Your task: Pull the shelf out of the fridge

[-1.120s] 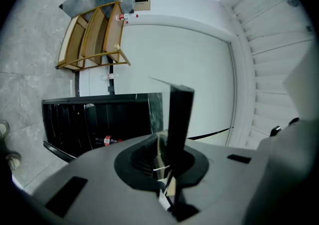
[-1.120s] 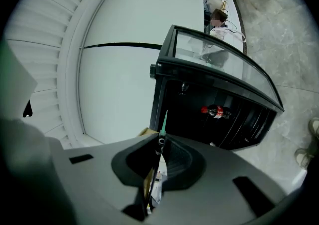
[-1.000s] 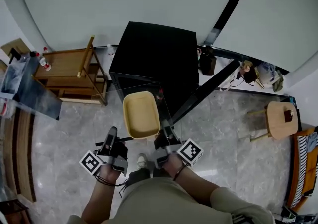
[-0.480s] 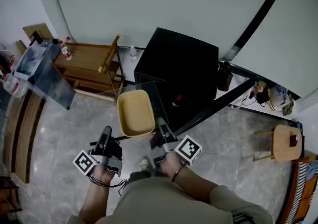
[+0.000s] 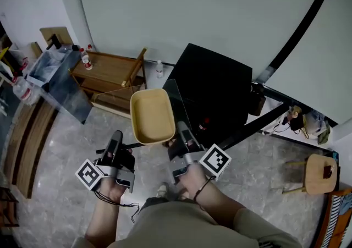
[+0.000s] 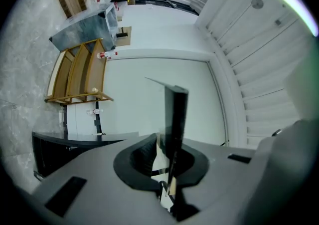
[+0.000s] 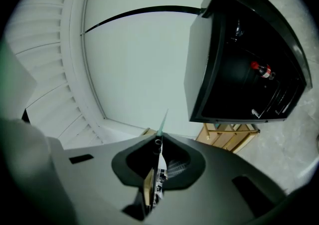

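A clear glass shelf (image 5: pixel 176 104) with a tan tray (image 5: pixel 150 115) on it hangs level in front of the black fridge (image 5: pixel 220 84), clear of its open front. My left gripper (image 5: pixel 116 138) is shut on the shelf's left edge, where a dark edge strip (image 6: pixel 174 114) runs out from between the jaws of that gripper (image 6: pixel 168 171). At the right edge, my right gripper (image 5: pixel 180 129) is shut too, and the thin glass edge (image 7: pixel 162 121) sticks up from this gripper (image 7: pixel 155 164). The fridge (image 7: pixel 239 69) stands open with a red-capped bottle (image 7: pixel 261 71) inside.
A wooden rack (image 5: pixel 110 71) with small bottles stands left of the fridge, against the white wall. A grey cabinet (image 5: pixel 55 79) is further left. A round wooden stool (image 5: pixel 320 172) is at the right. A black bar (image 5: pixel 258 123) runs behind the fridge. The floor is grey marble.
The shelf with the tray has come further out and away from the fridge, toward the person and left. The head view has swung, so the fridge now lies further right. Both grips stay shut.
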Available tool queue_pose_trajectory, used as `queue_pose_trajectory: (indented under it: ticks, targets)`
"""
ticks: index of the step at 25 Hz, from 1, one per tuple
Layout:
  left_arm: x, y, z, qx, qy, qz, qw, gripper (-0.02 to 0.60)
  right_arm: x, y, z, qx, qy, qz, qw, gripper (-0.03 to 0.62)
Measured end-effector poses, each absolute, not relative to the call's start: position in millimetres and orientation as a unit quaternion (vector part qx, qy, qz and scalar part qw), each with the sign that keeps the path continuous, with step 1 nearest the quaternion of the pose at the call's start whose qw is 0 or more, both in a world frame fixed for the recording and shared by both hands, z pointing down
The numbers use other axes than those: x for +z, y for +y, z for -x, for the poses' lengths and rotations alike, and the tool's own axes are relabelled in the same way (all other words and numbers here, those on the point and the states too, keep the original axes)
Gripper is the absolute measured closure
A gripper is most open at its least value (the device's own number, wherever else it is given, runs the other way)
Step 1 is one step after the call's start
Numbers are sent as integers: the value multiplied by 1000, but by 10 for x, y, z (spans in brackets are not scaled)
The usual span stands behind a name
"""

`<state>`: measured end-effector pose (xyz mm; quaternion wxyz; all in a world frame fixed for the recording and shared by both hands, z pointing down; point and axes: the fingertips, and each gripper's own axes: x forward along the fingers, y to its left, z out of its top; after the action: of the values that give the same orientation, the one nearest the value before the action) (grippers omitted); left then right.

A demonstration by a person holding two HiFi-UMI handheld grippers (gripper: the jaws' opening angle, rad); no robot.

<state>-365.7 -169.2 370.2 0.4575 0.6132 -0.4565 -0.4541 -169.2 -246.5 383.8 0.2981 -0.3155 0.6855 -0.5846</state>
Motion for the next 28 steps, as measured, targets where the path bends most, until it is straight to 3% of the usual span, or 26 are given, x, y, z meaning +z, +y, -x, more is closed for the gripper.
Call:
queue_pose_trajectory:
  ticks: [9, 28]
  targets:
    - [3118, -1881, 3463, -455, -407, -663, 433, 557, 3166, -2497, 1463, -535, 699, 309, 360, 582]
    - [2520, -2430, 2096, -392, -285, -735, 474, 557, 2534, -2412, 10, -446, 668, 392, 448, 582]
